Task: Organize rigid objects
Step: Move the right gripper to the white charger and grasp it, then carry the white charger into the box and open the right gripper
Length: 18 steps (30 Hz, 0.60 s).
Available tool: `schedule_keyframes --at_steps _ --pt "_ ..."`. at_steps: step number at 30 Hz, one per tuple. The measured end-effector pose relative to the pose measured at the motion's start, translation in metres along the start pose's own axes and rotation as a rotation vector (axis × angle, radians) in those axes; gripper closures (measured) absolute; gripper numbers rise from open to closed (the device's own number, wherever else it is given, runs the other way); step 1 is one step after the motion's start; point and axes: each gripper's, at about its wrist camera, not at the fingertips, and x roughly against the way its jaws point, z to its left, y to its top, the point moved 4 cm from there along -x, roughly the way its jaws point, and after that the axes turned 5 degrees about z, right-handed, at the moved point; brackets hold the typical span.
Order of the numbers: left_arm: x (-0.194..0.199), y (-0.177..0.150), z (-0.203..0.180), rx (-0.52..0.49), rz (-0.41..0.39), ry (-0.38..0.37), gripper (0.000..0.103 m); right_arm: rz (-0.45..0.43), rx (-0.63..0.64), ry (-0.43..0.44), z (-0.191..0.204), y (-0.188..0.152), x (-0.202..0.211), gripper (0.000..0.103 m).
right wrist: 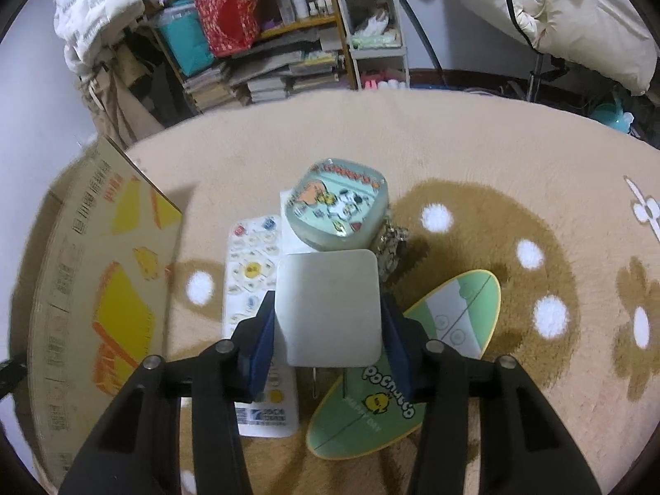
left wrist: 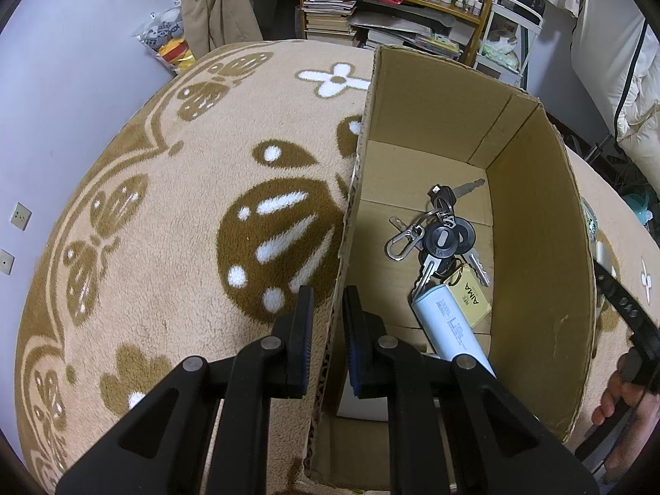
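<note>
My left gripper (left wrist: 328, 313) is shut on the left wall of an open cardboard box (left wrist: 532, 247) standing on the rug. Inside the box lie a bunch of keys (left wrist: 441, 239) with a yellow tag and a white cylinder-shaped power bank (left wrist: 449, 326). My right gripper (right wrist: 328, 326) is shut on a white square charger block (right wrist: 328, 307) and holds it above the rug. Under it lie a white remote control (right wrist: 251, 272), a clear case with cartoon print (right wrist: 340, 206) and a green oval case (right wrist: 433, 350). The box's outer wall (right wrist: 99, 288) stands at the left.
A beige and brown patterned rug (left wrist: 165, 214) covers the floor. Shelves with books and bags (right wrist: 264, 41) stand at the back. A white cart (right wrist: 375, 24) is beside them. A white duvet (right wrist: 557, 12) hangs at the right. A hand (left wrist: 618, 396) shows at the right edge.
</note>
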Motion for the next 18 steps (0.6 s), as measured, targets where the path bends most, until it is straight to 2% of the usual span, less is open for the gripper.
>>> schedule_keyframes --at_steps 8,18 --pt "0.0 0.0 0.0 0.0 0.001 0.0 0.089 -0.084 0.007 0.128 0.026 0.013 0.044 0.052" --pt "-0.001 0.0 0.001 0.008 0.004 -0.006 0.089 -0.133 0.216 0.251 0.109 -0.002 0.088 0.052"
